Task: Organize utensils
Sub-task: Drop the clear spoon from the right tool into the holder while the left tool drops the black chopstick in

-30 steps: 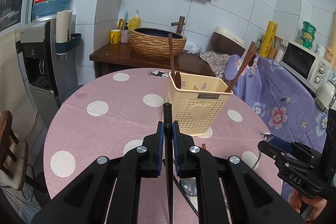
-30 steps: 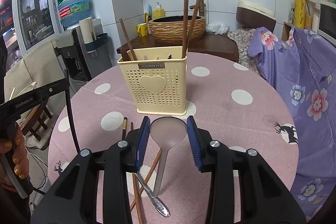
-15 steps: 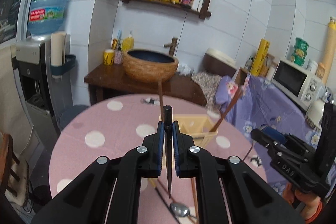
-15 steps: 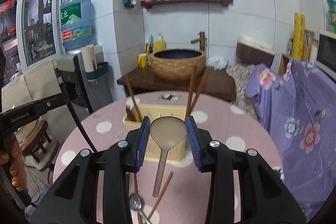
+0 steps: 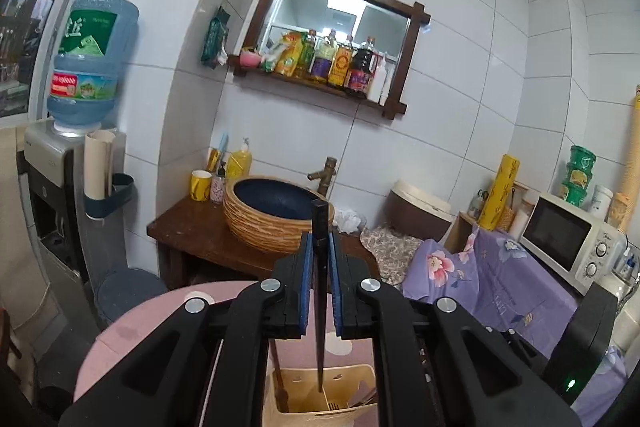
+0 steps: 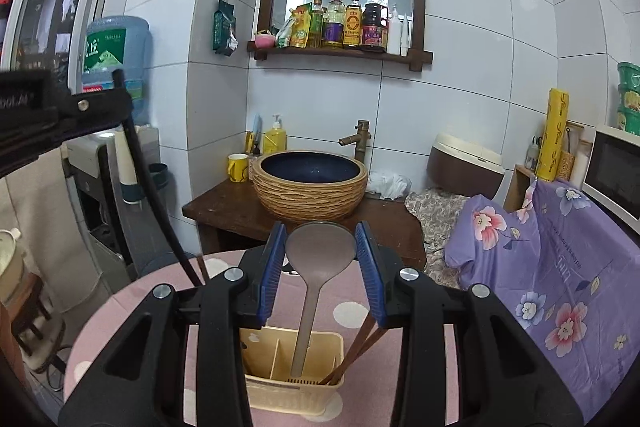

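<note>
Left gripper [image 5: 320, 259]: blue-padded jaws clamped on a slim black chopstick [image 5: 320, 291], which hangs upright between the pads, its tip above the cream plastic compartmented utensil holder [image 5: 352, 375].

Right gripper [image 6: 321, 259]: blue-padded jaws pinching the bowl of a grey-brown plastic spoon [image 6: 318, 255]; its handle points down over the holder [image 6: 276, 387]'s middle compartment.

Holder stands on the pink white-dotted round tablecloth [image 6: 348, 307]; brown wooden chopsticks [image 6: 352, 351] lean in its right compartment.

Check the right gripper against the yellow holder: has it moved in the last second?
Yes. The right gripper, shut on the spoon, has risen: the yellow holder dropped from above its fingertips to below them, with the spoon handle hanging over the holder.
</note>
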Action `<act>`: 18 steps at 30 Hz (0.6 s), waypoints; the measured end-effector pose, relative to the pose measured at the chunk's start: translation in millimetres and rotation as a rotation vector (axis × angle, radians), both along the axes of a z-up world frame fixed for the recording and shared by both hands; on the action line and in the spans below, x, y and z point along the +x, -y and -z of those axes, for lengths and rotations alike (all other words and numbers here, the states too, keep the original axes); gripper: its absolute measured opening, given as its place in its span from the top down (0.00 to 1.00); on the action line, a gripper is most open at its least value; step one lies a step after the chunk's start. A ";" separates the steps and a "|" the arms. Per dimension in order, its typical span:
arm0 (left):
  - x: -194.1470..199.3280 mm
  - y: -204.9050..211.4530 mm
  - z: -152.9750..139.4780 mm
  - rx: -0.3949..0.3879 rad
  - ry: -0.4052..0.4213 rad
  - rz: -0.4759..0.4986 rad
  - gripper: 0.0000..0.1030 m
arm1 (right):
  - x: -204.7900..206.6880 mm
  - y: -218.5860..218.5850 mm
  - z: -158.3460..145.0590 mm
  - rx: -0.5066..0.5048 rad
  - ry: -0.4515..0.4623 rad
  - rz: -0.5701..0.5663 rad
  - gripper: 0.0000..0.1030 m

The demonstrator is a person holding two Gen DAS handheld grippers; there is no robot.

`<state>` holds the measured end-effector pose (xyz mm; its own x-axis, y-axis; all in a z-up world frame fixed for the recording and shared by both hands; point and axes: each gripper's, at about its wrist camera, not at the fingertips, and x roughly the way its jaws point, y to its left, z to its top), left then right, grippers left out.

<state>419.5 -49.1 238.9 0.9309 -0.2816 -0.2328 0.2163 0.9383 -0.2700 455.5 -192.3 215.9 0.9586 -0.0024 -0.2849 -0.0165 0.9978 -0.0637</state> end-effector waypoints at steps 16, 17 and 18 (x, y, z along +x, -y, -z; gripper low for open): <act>27.7 13.3 103.8 0.101 -0.158 0.033 0.91 | 13.3 -14.1 112.3 -0.052 -0.109 -0.038 0.64; 28.1 13.6 107.7 0.104 -0.165 0.036 0.91 | 13.0 -14.8 116.9 -0.054 -0.117 -0.041 0.64; 29.0 14.1 111.0 0.107 -0.171 0.037 0.91 | 12.9 -14.2 121.1 -0.058 -0.122 -0.039 0.64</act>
<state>448.4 -63.3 127.9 0.8645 -0.2805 -0.4172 0.2110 0.9557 -0.2052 468.4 -178.1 94.9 0.9164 0.0143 -0.4000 -0.0661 0.9910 -0.1160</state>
